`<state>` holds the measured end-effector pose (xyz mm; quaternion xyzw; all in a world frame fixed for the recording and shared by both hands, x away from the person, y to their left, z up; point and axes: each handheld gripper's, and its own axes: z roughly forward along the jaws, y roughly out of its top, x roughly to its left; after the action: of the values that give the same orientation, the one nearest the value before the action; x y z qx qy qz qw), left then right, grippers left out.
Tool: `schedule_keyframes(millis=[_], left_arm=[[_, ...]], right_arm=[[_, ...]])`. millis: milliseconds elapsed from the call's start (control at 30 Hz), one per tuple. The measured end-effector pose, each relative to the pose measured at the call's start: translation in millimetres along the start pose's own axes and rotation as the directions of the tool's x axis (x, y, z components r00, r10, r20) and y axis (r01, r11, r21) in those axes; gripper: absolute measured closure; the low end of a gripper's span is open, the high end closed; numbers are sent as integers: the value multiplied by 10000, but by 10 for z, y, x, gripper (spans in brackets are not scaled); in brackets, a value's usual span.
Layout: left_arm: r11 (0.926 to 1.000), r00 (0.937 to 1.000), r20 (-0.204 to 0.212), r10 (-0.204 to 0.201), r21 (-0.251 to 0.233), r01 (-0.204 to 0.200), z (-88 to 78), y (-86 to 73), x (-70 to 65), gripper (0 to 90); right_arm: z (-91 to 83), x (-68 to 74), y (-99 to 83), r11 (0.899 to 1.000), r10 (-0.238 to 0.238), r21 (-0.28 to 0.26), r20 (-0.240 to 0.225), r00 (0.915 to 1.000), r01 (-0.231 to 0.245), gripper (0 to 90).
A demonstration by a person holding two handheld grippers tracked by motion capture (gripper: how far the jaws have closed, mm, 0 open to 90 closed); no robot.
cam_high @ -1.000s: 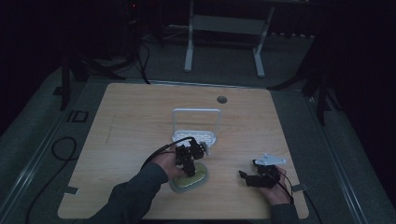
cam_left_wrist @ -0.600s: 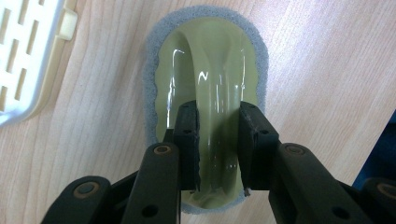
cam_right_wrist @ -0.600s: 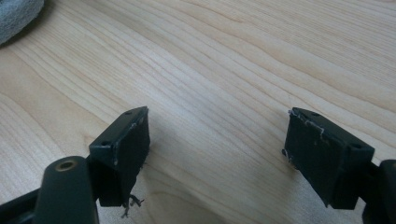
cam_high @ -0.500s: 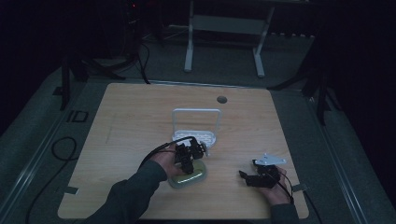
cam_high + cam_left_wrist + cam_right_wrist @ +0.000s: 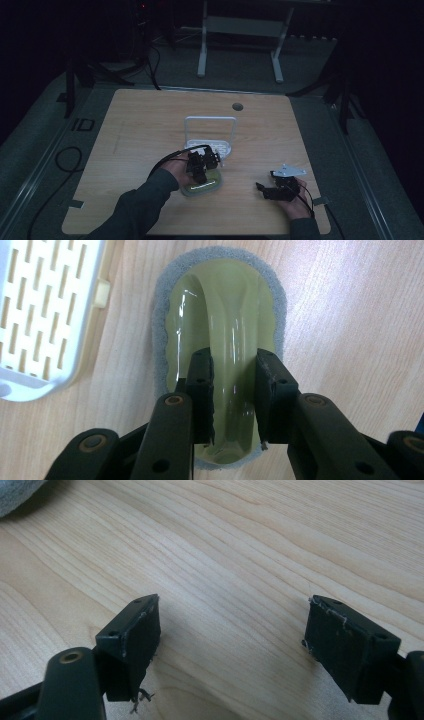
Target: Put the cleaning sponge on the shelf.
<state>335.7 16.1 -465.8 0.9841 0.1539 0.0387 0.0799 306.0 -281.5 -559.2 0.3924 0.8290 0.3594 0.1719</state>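
Your left gripper [image 5: 233,390] sat clamped on arched handle of green scrubber [image 5: 220,305], pad flat on table [image 5: 150,125]. White rack [image 5: 45,315] lay just beside, ahead-left of jaws. Your right gripper [image 5: 232,630] gaped wide, empty, over bare wood.

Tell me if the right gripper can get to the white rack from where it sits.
Probably yes. The right gripper is open and empty, and bare table lies between it and the white rack; the left gripper stands aside.

readable text: none | labels, brands, numbers: none legible on the light wooden table [image 5: 150,130], the white slotted plastic tray [image 5: 45,310] or the pale green scrubber with grey pad [image 5: 225,315] | high view: too dim for any marking
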Motion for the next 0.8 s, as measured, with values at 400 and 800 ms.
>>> schedule_keyframes(millis=[400, 800], left_arm=[[9994, 9992, -321, 258, -201, -265, -22, -26, 34, 720], [9911, 9890, -904, 1170, -535, -1221, -48, -25, 43, 719]], right_arm=[[0, 0, 0, 10000, -13, -5, 3, 10000, 13, 218], [1, 0, 0, 10000, -9, -6, 3, 10000, 9, 217]])
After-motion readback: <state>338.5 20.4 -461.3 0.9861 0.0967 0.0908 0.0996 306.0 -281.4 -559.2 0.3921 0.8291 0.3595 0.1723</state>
